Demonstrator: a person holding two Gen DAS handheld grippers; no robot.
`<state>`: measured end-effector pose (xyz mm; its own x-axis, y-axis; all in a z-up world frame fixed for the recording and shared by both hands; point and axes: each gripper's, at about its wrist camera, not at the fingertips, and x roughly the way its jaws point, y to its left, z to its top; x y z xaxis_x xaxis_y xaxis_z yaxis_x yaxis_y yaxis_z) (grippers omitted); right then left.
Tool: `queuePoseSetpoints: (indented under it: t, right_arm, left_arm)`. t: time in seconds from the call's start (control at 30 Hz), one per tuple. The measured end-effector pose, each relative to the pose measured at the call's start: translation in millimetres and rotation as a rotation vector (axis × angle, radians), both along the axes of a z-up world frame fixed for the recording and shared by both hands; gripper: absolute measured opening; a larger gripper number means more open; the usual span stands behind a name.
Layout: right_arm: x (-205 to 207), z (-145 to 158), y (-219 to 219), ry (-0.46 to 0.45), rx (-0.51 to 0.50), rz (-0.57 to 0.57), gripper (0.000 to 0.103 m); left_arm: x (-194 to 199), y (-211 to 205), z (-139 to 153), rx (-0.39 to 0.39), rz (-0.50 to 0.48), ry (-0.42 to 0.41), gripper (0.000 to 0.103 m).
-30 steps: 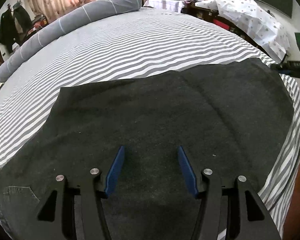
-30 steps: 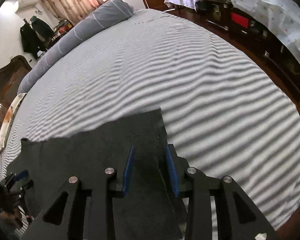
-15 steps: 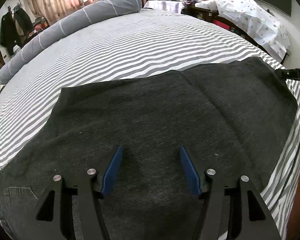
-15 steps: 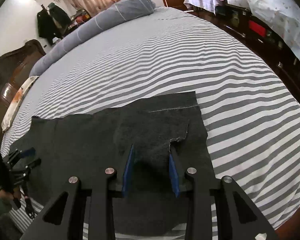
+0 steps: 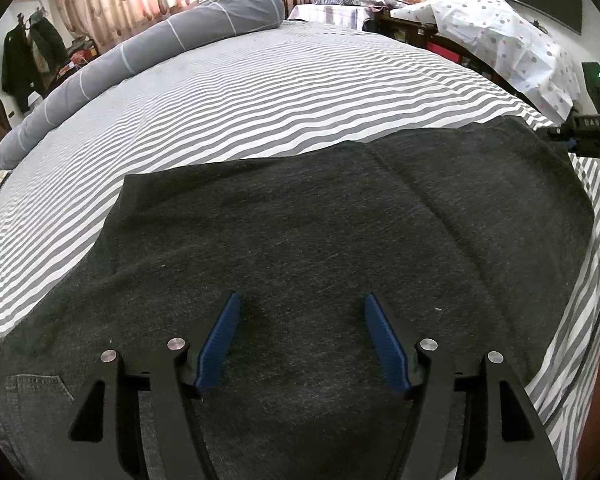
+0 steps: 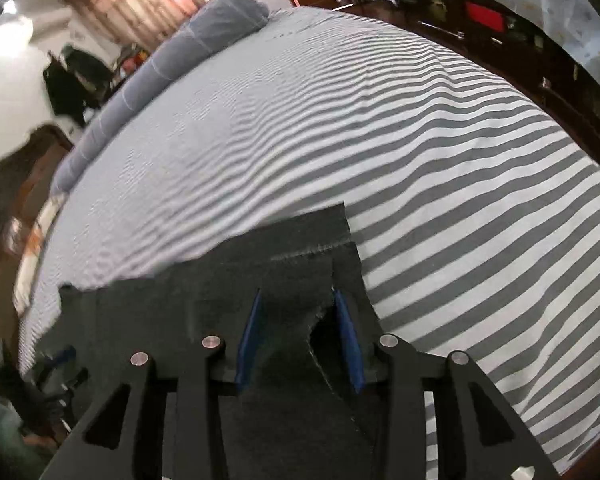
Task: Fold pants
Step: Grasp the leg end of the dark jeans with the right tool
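Note:
Dark grey pants (image 5: 320,232) lie spread flat on the striped bed (image 5: 260,92), waist and pocket at the lower left. My left gripper (image 5: 302,308) is open, fingers just above the cloth, holding nothing. In the right wrist view the leg end of the pants (image 6: 300,248) lies under my right gripper (image 6: 298,300). Its jaws stand partly open astride a raised fold of the hem; whether they pinch it is unclear. The right gripper also shows at the far right of the left wrist view (image 5: 580,136).
A long grey bolster (image 5: 160,48) lies along the far edge of the bed. A dark cabinet under a dotted cloth (image 5: 500,36) stands to the right. Coats (image 5: 24,56) hang at the far left. The bed's near edge (image 5: 572,340) drops off on the right.
The right wrist view has tilted and moved in over the hem, which now stands up between the jaws. My left gripper has barely moved and stays open.

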<state>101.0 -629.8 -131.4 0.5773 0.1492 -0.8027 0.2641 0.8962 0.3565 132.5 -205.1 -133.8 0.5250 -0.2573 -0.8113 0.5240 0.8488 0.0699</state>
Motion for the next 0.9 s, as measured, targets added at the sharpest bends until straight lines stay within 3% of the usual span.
queuePoseSetpoints:
  t: [0.17, 0.2, 0.27, 0.3, 0.37, 0.63, 0.9]
  right_arm:
    - [-2.5, -0.1, 9.5, -0.005, 0.004, 0.055, 0.044]
    - [-1.7, 2.1, 13.6, -0.016, -0.008, 0.069, 0.040]
    - [-1.5, 5.6, 19.0, -0.039, 0.003, 0.088, 0.017]
    - [0.3, 6.0, 19.8, -0.043, -0.002, 0.084, 0.011]
    - [3.9, 4.7, 19.6, -0.046, 0.005, 0.068, 0.006]
    - [4.6, 15.1, 13.0, -0.101, -0.084, -0.047, 0.002]
    - [11.3, 13.8, 8.0, -0.079, -0.167, -0.120, 0.001]
  left_arm:
    - [-0.4, 0.2, -0.6, -0.002, 0.004, -0.007, 0.067]
    - [-0.6, -0.2, -0.7, -0.001, 0.005, -0.009, 0.067]
    - [-0.9, -0.5, -0.7, 0.001, 0.005, -0.010, 0.068]
    - [-1.2, -0.7, -0.8, 0.000, 0.005, -0.009, 0.068]
    - [-2.0, -1.5, -1.0, 0.001, 0.006, -0.011, 0.068]
    - [-2.1, -3.7, 0.2, 0.008, 0.013, -0.015, 0.068]
    - [-1.4, -15.5, 10.3, 0.001, 0.012, -0.054, 0.068]
